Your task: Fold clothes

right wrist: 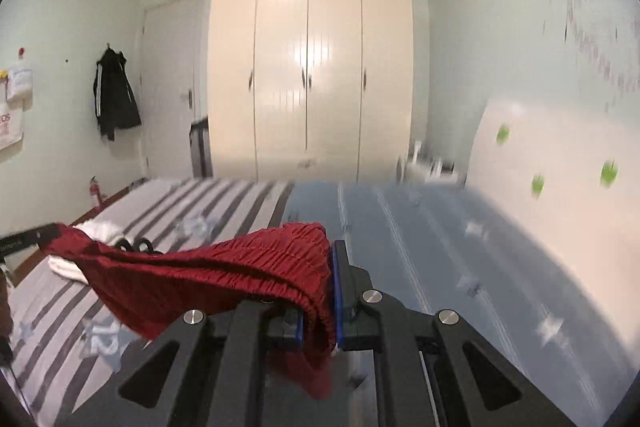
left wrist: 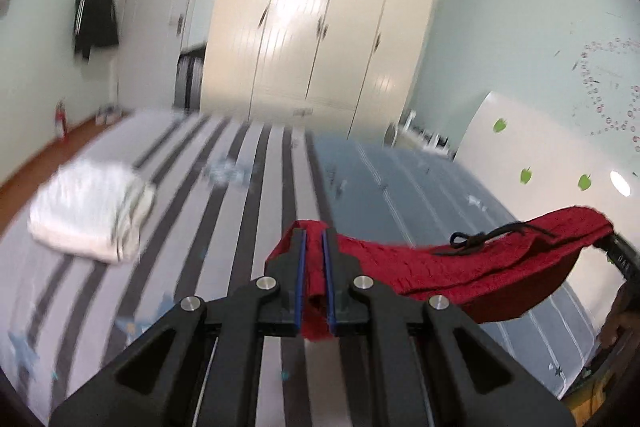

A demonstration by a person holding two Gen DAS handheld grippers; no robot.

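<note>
Red shorts (left wrist: 460, 267) — elastic waistband, black drawstring (left wrist: 486, 235) — hang in the air above the bed (left wrist: 248, 163), stretched between the two grippers. No part of the waistband touches the bedcover; whether the legs below brush it cannot be told.

Left gripper (left wrist: 314, 283): jaws nearly shut, blue pads clamped on one end of the waistband, a tuft of red cloth poking out below the pads. Right gripper (right wrist: 318, 301): jaws likewise closed to a narrow gap on the other end, gathered elastic bunched between the pads and spilling over the left finger. Waistband sags in the middle, so the span is not yet taut.

Step in hand, as I read it: lifting the shorts clear to spread them before laying flat for the fold. To do it well:
- Draw the grippers apart until the waistband runs straight — no sag, no twist.
- Keep both ends at one height so the legs hang even.
- Lower onto a bare part of the bedcover, hems first, then the band.
- Hold both grips until the cloth rests flat.

Surroundings: folded white garment (left wrist: 90, 211) lies on the striped side of the bed, near the left edge, well apart from the shorts. Cream wardrobe (right wrist: 310, 75) beyond the foot; dark jacket (right wrist: 114, 97) hanging on the wall. Both views blurred.
</note>
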